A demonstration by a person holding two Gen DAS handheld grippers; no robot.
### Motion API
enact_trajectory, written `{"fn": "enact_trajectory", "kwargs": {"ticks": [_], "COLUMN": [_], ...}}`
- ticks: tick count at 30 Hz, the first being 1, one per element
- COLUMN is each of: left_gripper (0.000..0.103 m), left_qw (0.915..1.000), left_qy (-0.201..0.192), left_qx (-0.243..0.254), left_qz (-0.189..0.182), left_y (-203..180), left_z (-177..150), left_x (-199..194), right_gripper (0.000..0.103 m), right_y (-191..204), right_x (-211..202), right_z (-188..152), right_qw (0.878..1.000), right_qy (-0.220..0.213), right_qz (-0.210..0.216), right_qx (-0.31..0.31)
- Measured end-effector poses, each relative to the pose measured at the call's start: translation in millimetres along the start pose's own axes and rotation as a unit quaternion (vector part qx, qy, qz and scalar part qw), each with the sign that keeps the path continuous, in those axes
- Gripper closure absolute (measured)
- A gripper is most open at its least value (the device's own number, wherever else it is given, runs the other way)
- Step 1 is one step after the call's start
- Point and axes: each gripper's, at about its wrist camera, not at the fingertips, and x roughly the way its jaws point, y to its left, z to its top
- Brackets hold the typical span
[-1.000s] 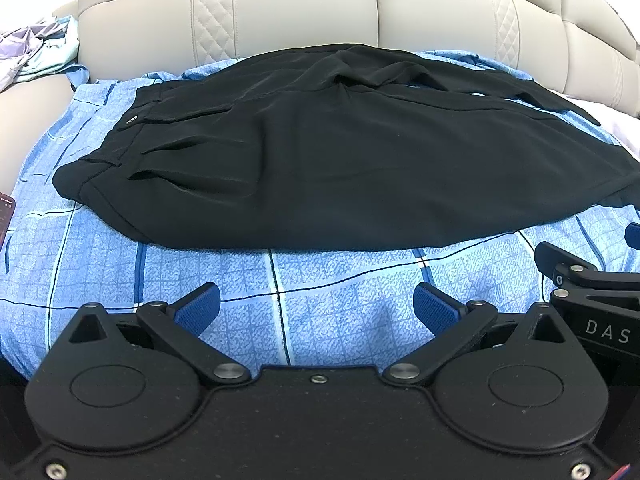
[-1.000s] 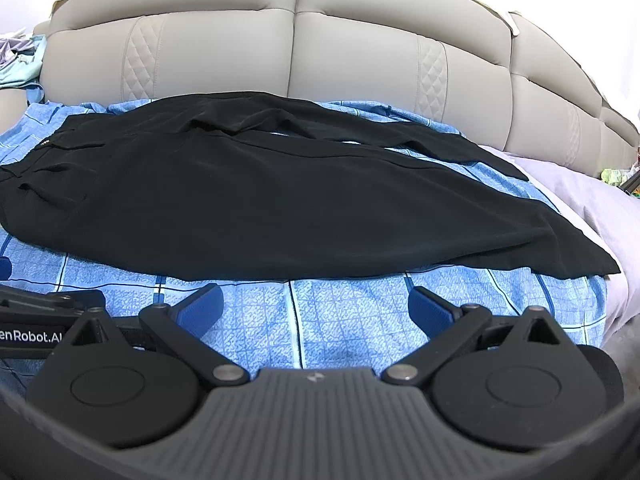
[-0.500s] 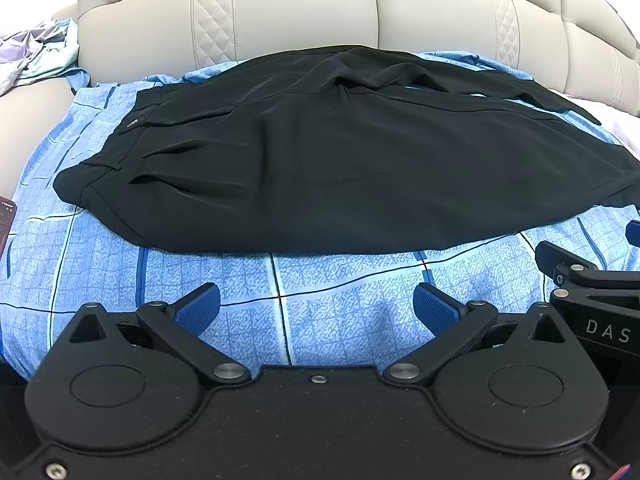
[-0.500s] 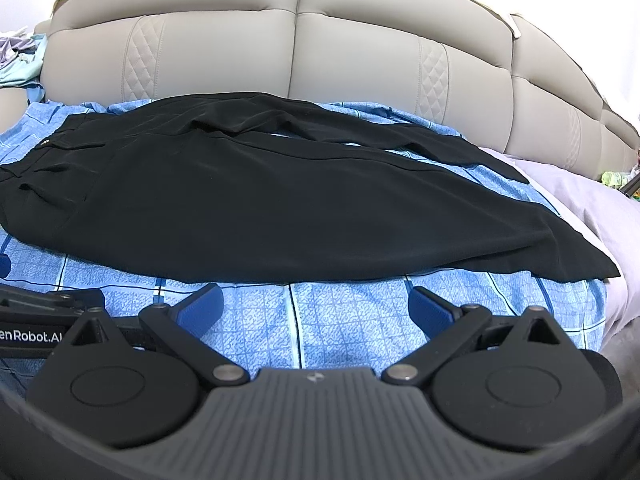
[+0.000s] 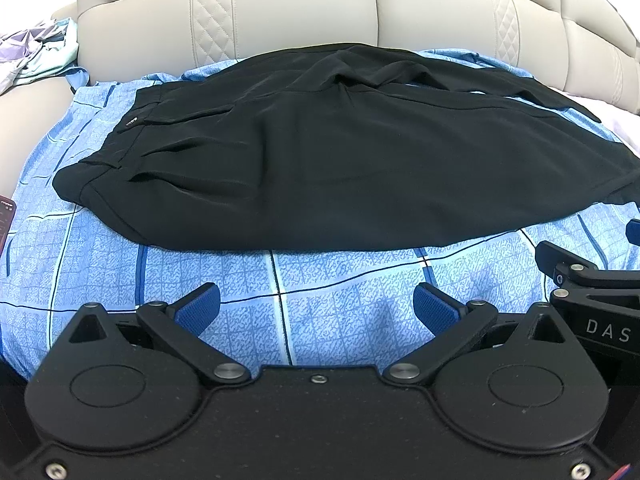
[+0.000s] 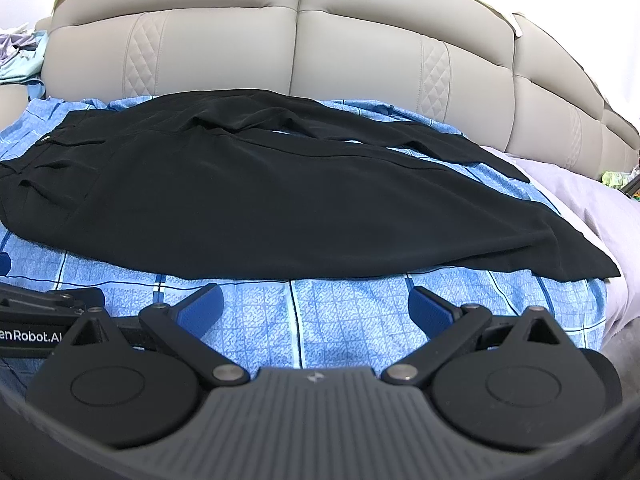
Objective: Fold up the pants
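Two grippers hover low over a bed, side by side, both pointing toward the headboard. At the far left of the left wrist view, a small dark card-like object [image 5: 5, 220] sits at the edge of the blue patterned sheet [image 5: 340, 304], and a heap of pale crumpled clothes [image 5: 36, 52] lies beyond the sheet's upper corner. The left gripper [image 5: 316, 306] has its blue-padded fingers [image 5: 198, 308] spread wide apart with nothing between them, only bare sheet. The black pants [image 5: 340, 152] lie flat across the sheet beyond the fingertips, apart from them, with the waistband toward the left and the legs running off to the right. The near edge of the pants is a short strip of sheet away from the pads.

In the right wrist view, the left gripper's body shows at the left edge [image 6: 48, 320], just beside the right gripper [image 6: 314, 306]. The right gripper's fingers [image 6: 430, 308] are likewise spread wide and hold nothing. The pants [image 6: 300, 208] stretch across the sheet [image 6: 340, 320] ahead of them, with the hem of the nearer leg ending at the right, close to the sheet's edge. The second leg lies behind, partly under the first. A beige padded headboard [image 6: 300, 40] rises behind the pants, and a pale lilac cover [image 6: 592, 208] lies to the right of the sheet. Nothing lies between either gripper and the pants.
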Motion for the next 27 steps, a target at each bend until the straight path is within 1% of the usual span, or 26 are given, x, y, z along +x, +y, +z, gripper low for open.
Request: {"fn": "enact_trajectory", "kwargs": {"ticks": [5,13,21,27], "left_gripper": [0.000,0.000,0.000,0.000], "left_qw": [1.0000,1.0000,1.0000,0.9999], "left_qy": [-0.001,-0.001,-0.001,-0.002], "left_qx": [-0.001,0.000,0.001,-0.007], "left_qz": [-0.004,-0.005,-0.008,-0.015], "left_y": [1,2,2,14], "left_z": [0,-1,-1,9], "left_x": [0,1,3,15], "right_gripper": [0.000,0.000,0.000,0.000], "right_y": [0,-3,-2,-1], "right_x": [3,5,5,14], "right_z": [-2,-3,-4,-4], "right_qw": [1.000,1.000,1.000,1.000], "right_qy": [0.002,0.003,0.000,0.003], "right_qz": [-0.006,0.000,-0.003,-0.008], "right_qx": [-0.003,0.001,-0.004,0.004]}}
